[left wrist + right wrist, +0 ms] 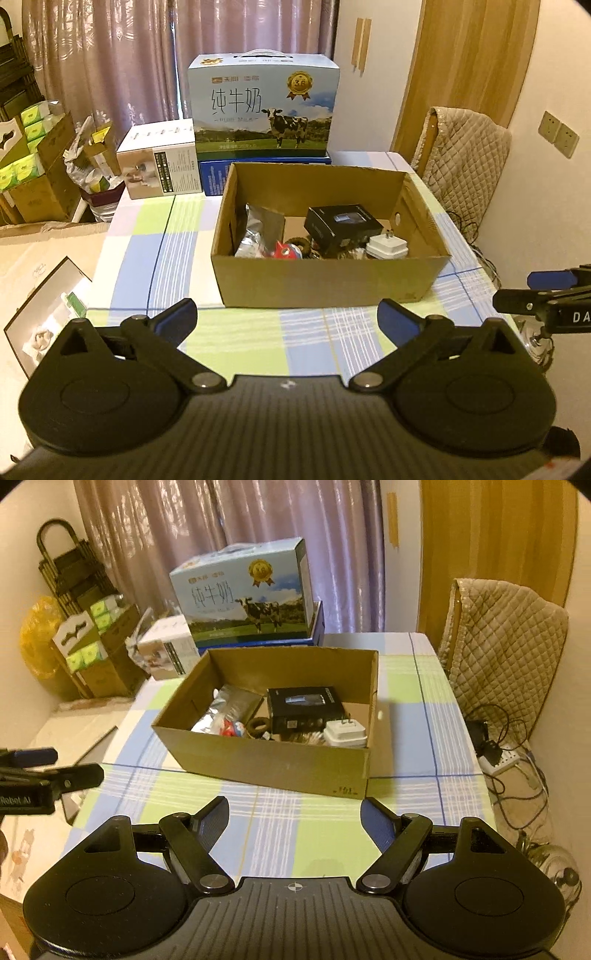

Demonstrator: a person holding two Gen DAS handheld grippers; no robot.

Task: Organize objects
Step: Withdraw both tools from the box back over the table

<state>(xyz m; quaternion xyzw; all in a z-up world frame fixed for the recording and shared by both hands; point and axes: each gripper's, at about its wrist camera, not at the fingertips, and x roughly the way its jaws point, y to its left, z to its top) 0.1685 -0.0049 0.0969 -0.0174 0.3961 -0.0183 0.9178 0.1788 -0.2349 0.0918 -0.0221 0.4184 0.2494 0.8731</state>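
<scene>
Open cardboard box [328,284] at frame centre on the checked tablecloth [258,343], top flaps gone, likely set there as the collecting bin: small items already heaped along its near wall. Inside, from frame left: crinkled silver foil pouch [258,232], leaning on the left wall; red-and-blue small toy-like piece [285,253], identity unclear; brown ring [300,243], fuzzy-looking; matte black rectangular retail box [341,223], propped at a tilt over the clutter; white glossy plug adapter [387,248], prongs up, in the near right corner. Corrugated brown walls, a round hole in the right wall. Left gripper [287,314] low in frame, blue pads spread wide, nothing between, hovering over bare cloth short of the box; judged as idle or between picks. Right gripper [294,814] same in its own view: jaws apart, empty, aimed at the box's near right corner, well short of it. Each gripper's tip seen at the edge of the other's view, so held side by side. Cloth: thin, flat, pastel blue/green/white plaid. Behind the box, upper centre: glossy blue milk carton case [264,107] with cow print and handle, stacked on a dark blue box; white printed box [160,164] just left of it. Quilted beige chair cover [461,155] at right, curtains behind, stacked cartons on the floor at upper left. No loose items visible on the cloth; task judged nearly done or paused.
</scene>
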